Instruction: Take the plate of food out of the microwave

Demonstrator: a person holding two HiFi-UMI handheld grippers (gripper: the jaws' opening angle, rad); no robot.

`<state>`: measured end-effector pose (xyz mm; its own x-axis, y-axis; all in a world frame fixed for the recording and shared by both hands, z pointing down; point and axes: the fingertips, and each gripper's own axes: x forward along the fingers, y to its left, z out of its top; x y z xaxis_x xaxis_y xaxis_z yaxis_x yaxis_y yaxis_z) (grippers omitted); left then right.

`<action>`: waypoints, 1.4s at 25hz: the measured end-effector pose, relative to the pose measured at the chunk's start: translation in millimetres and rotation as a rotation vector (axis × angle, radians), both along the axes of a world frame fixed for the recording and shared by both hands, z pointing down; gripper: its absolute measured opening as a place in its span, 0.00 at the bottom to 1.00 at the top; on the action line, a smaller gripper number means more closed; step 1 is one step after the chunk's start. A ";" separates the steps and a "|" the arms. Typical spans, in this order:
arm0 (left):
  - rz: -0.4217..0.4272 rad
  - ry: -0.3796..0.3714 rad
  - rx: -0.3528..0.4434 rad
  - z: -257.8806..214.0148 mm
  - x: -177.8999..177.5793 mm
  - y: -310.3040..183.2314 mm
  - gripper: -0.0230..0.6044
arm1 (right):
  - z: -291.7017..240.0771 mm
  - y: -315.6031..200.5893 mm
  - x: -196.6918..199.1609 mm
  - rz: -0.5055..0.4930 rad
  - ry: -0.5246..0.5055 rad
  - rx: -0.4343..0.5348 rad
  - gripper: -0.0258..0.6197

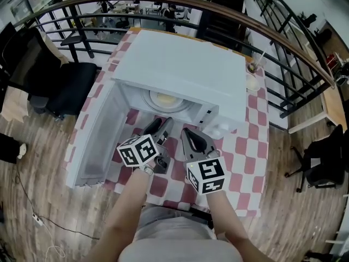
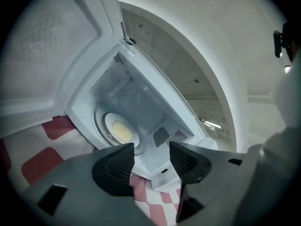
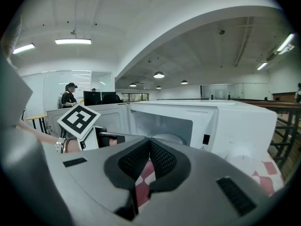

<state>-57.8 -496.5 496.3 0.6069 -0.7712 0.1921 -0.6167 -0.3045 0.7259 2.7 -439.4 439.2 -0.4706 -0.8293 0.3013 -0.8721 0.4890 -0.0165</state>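
Both forearms reach forward over the counter (image 1: 242, 157), cut off at the bottom edge. We see the left tongs (image 1: 162, 123) tilted over, apart, with nothing between them, aimed into the open microwave (image 1: 185, 70). The right tongs (image 1: 188, 132) are just beside them, tips together and empty. The plate of food (image 1: 163, 99) sits inside the microwave. The microwave's roof hides its rear part, and the food is only a pale yellow blur.

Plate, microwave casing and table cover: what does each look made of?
Plate: probably glazed white ceramic, going by its smooth, pale rim; it could be plastic.
Microwave casing: painted sheet metal or plastic, with flat panels in matte white.
Table cover: cloth or vinyl printed in a red-and-white check, lying flat; which of the two is unclear.
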 end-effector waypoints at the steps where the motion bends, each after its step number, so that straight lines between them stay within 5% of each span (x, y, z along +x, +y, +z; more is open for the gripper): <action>1: -0.013 0.012 -0.022 5.6 -0.6 -3.1 0.40 | 2.0 -1.2 -1.0 -0.004 0.000 -0.002 0.08; 5: -0.057 0.058 -0.103 24.6 -1.2 -14.3 0.48 | 10.9 -6.3 -1.5 -0.008 -0.003 -0.015 0.08; 13: -0.171 0.151 -0.240 57.1 -13.3 -44.6 0.48 | 24.0 -17.7 -2.5 -0.017 -0.002 -0.035 0.08; 35: -0.383 0.255 -0.528 121.1 -22.4 -86.8 0.56 | 58.2 -37.6 5.4 0.001 0.010 -0.108 0.08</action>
<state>-80.2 -583.4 617.4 0.3868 -0.7825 0.4879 -0.4005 0.3340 0.8532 8.1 -477.0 497.5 -0.4663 -0.7924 0.3933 -0.8730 0.4839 -0.0601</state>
